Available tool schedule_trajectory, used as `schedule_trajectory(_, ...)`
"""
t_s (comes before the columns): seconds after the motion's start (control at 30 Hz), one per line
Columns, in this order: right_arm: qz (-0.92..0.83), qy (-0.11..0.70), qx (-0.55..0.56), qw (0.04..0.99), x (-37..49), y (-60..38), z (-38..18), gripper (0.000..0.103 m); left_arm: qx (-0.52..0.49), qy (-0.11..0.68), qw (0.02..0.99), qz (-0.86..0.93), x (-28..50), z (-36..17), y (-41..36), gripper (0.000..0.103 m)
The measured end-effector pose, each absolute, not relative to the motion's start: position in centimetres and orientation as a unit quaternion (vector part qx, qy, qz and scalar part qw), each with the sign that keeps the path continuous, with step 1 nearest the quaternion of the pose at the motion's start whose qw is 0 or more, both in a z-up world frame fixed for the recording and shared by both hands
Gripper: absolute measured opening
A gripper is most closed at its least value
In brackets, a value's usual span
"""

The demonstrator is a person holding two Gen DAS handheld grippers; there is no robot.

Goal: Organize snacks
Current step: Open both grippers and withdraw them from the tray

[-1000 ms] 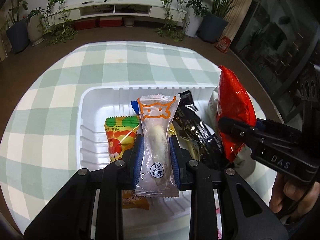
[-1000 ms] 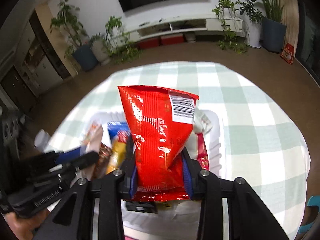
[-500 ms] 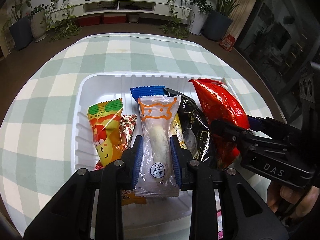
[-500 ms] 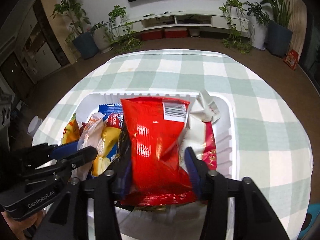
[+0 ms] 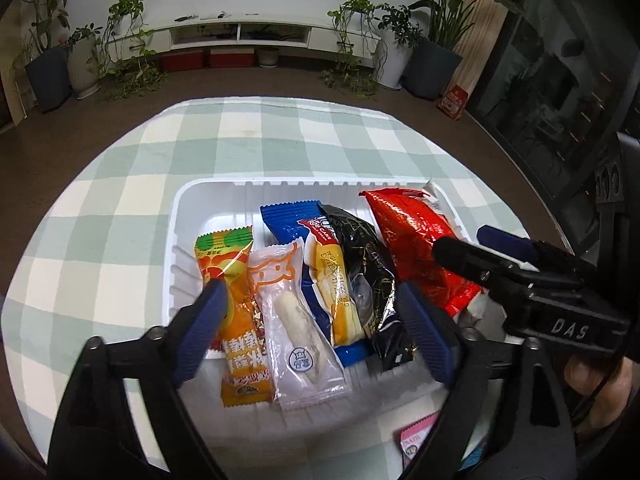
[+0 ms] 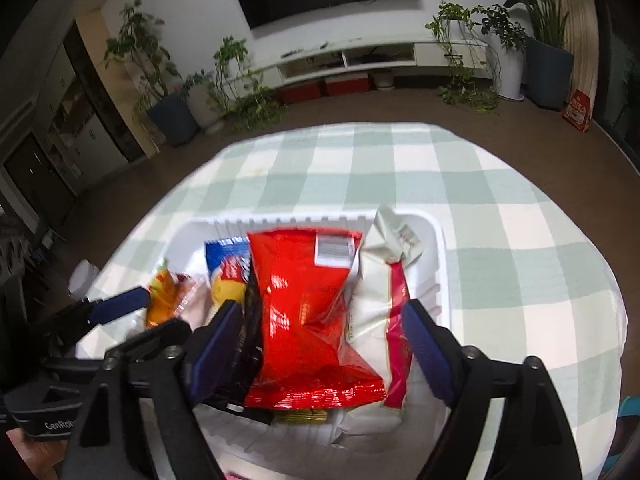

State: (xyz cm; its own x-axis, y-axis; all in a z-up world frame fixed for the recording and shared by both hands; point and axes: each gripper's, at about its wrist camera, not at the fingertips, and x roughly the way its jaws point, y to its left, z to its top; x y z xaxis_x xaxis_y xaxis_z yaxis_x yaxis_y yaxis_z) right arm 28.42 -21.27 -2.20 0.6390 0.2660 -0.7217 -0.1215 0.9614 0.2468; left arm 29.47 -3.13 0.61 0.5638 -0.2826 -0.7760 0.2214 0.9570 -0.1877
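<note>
fingers opening — snacks between

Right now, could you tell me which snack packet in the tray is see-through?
The clear packet with the orange cat outline, showing a white stick inside. It lies between the orange packet and the blue one; the others are opaque.

Both tongs, the left tongs and right tongs, are black frames with round screw heads, ribbed blue pads and white lettering.

Both grippers point steeply down, side by side; the left gripper and right gripper are opening, pads pressing nothing
</note>
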Motion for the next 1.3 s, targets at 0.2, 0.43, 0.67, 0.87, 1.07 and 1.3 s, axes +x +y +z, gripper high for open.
schedule_trajectory(0.2, 0.114, 0.349, 0.101, 0.925, 26.2, -22.5, 1.0, 0.099, -0.018, 0.407, 0.904, -0.13, 24.5, 3.4, -2.4, 0.102)
schedule_trajectory(0.43, 0.128, 0.268, 0.139, 0.945, 19.6, -24.0, 4.5, 0.103, 0.03, 0.363, 0.929, -0.069, 15.6, 5.0, -1.5, 0.103)
schedule_trajectory(0.67, 0.113, 0.25, 0.131, 0.953, 12.4, -23.2, 2.3, 0.103, 0.043, 0.313, 0.948, 0.032, 7.6, 6.0, -0.5, 0.103)
schedule_trajectory(0.87, 0.101, 0.236, 0.103, 0.961, 8.3, -22.2, 1.8, 0.103, 0.045, 0.321, 0.945, 0.052, 3.6, 5.5, 0.3, 0.103)
schedule_trajectory(1.07, 0.109, 0.256, 0.103, 0.955, 5.0, -21.8, 0.6, 0.103, 0.014, 0.351, 0.936, 0.025, 1.5, 4.0, 0.4, 0.103)
schedule_trajectory(1.3, 0.105, 0.27, 0.088, 0.953, 3.4, -21.3, -0.5, 0.103, 0.009, 0.392, 0.92, -0.017, -0.6, 1.1, -0.4, 0.103)
